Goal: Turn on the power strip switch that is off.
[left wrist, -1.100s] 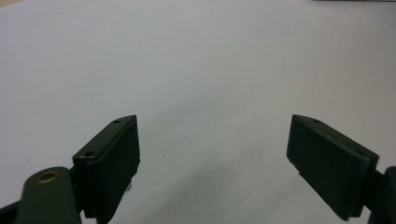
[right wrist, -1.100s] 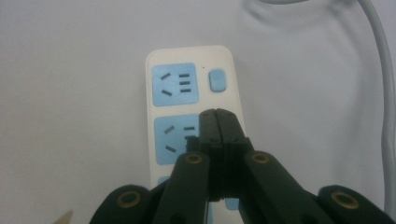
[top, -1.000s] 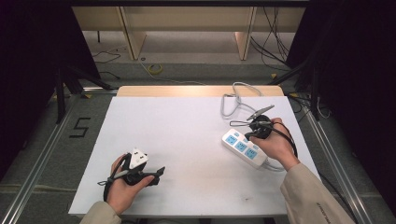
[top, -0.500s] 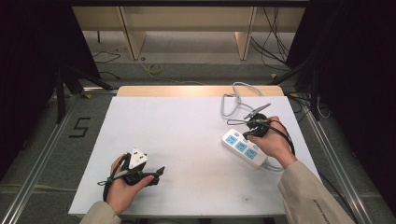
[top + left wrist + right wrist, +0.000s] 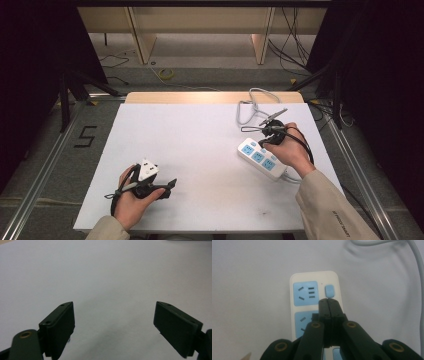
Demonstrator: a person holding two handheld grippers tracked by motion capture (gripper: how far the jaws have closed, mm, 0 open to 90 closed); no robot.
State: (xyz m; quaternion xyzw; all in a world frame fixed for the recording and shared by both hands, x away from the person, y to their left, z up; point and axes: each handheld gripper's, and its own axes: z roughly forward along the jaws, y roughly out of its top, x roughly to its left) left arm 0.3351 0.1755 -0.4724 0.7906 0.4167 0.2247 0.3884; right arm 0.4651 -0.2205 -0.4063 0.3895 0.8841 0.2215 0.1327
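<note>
My right gripper [image 5: 328, 301], clenched empty, hovers at the power strip [image 5: 315, 305]'s switch [image 5: 330, 290], perhaps touching; my left gripper [image 5: 113, 327] rests released.

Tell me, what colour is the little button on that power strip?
Light blue, on the white power strip; the button shows best in the right gripper view.
</note>
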